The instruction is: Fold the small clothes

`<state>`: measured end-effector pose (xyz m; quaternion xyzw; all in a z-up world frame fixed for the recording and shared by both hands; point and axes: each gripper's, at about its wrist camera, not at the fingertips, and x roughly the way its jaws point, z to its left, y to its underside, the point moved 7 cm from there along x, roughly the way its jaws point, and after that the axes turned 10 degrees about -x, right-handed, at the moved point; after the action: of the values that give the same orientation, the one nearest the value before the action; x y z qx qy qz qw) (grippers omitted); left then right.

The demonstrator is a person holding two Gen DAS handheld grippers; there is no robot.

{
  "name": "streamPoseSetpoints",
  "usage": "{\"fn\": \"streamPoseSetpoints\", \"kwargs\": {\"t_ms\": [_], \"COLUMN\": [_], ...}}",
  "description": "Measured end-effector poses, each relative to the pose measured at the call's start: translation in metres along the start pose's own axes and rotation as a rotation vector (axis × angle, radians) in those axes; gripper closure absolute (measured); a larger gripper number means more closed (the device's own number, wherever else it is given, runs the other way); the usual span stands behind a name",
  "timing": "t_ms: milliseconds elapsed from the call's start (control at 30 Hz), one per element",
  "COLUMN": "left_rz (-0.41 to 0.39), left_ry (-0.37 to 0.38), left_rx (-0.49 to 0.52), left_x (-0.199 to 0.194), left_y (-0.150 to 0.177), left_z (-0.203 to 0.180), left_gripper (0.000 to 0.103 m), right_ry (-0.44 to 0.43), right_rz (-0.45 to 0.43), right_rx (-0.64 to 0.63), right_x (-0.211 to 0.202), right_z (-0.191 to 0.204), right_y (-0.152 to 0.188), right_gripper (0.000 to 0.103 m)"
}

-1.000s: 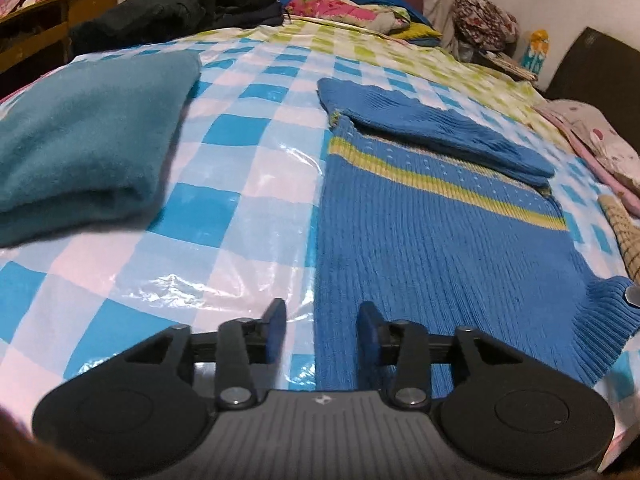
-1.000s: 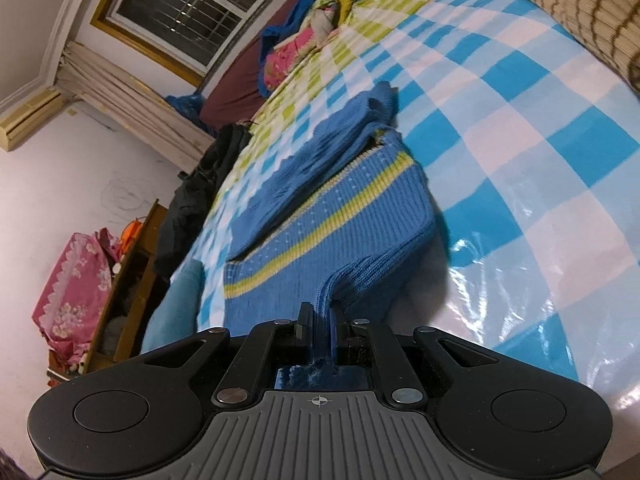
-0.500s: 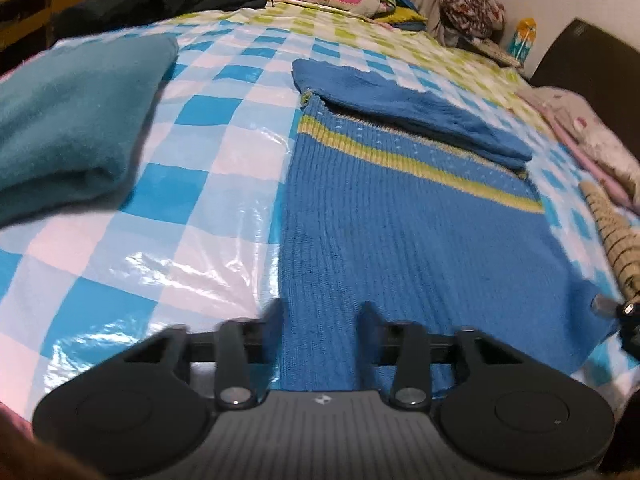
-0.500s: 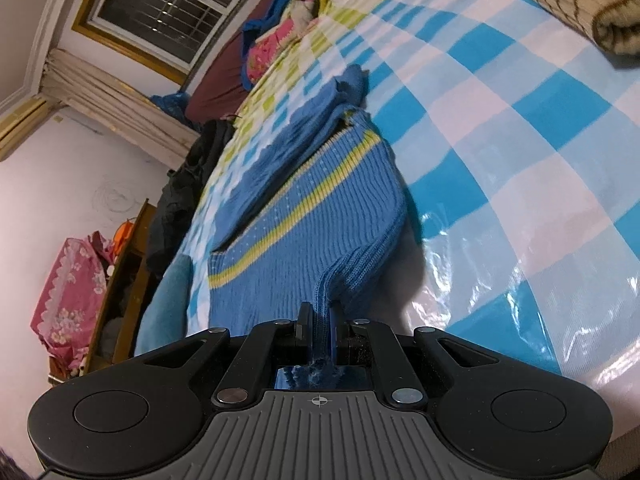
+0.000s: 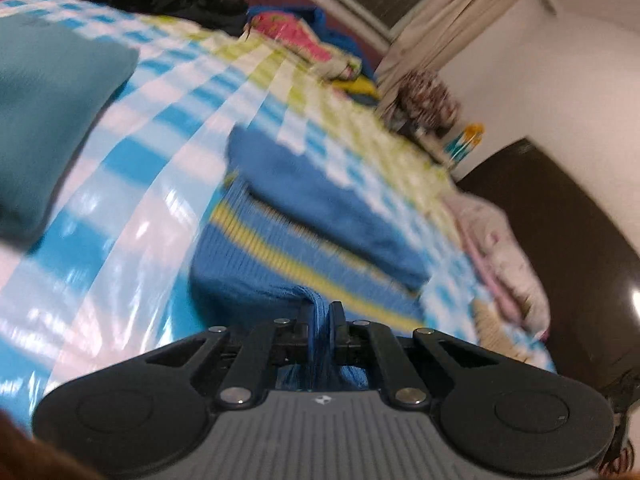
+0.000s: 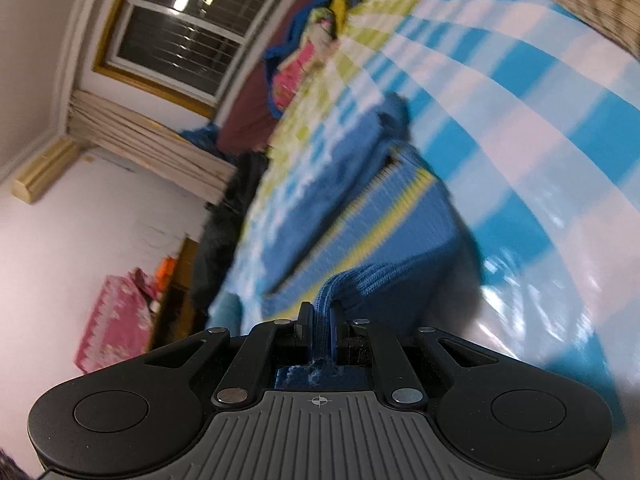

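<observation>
Now my left gripper [image 5: 320,316] is clenched on a bunched edge of the blue knit sweater [image 5: 296,248], and my right gripper [image 6: 319,320] pinches another ribbed edge of it. Both held edges rise off the checked plastic-covered bed [image 5: 132,208]; the rest lies there, yellow stripe across, a sleeve folded over. A folded teal garment [image 5: 44,112] lies well apart, left.
</observation>
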<state>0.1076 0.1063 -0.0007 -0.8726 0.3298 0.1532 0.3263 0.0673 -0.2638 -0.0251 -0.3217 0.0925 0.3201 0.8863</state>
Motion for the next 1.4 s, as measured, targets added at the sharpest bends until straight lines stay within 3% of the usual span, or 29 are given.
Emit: {"fn": "streamPoseSetpoints", "kwargs": {"t_ms": [333, 500, 800, 900, 967, 1067, 1133, 1267, 1400], "left_rz": [-0.112, -0.079, 0.073, 0.096, 0.102, 0.095, 0.107, 0.155, 0.192], "left_ry": [0.101, 0.021, -0.181, -0.207, -0.206, -0.231, -0.241, -0.280, -0.267], "left_rx": [-0.006, 0.070, 0.114, 0.212, 0.301, 0.482, 0.595, 0.848, 1.084], "left_x": [0.014, 0.014, 0.016, 0.016, 0.012, 0.007, 0.009, 0.020, 0.027], "left_y": [-0.055, -0.048, 0.013, 0.023, 0.026, 0.031, 0.036, 0.050, 0.066], "left_z": [-0.020, -0.014, 0.023, 0.016, 0.007, -0.004, -0.008, -0.013, -0.024], "left_gripper": [0.096, 0.095, 0.094, 0.092, 0.086, 0.072, 0.064, 0.063, 0.061], "right_ry": [-0.074, -0.054, 0.076, 0.139, 0.183, 0.207, 0.218, 0.226, 0.224], "right_rz": [-0.067, -0.065, 0.082, 0.126, 0.149, 0.242, 0.288, 0.373, 0.425], "right_rx": [-0.015, -0.073, -0.156, -0.315, -0.468, -0.694, -0.816, -1.037, -1.203], "right_x": [0.032, 0.045, 0.036, 0.036, 0.039, 0.052, 0.061, 0.073, 0.076], "right_z": [0.021, 0.028, 0.007, 0.013, 0.021, 0.030, 0.032, 0.040, 0.048], "right_y": [-0.048, -0.062, -0.021, -0.017, -0.013, 0.002, 0.012, 0.030, 0.040], "right_gripper": [0.095, 0.098, 0.093, 0.092, 0.084, 0.074, 0.074, 0.073, 0.069]}}
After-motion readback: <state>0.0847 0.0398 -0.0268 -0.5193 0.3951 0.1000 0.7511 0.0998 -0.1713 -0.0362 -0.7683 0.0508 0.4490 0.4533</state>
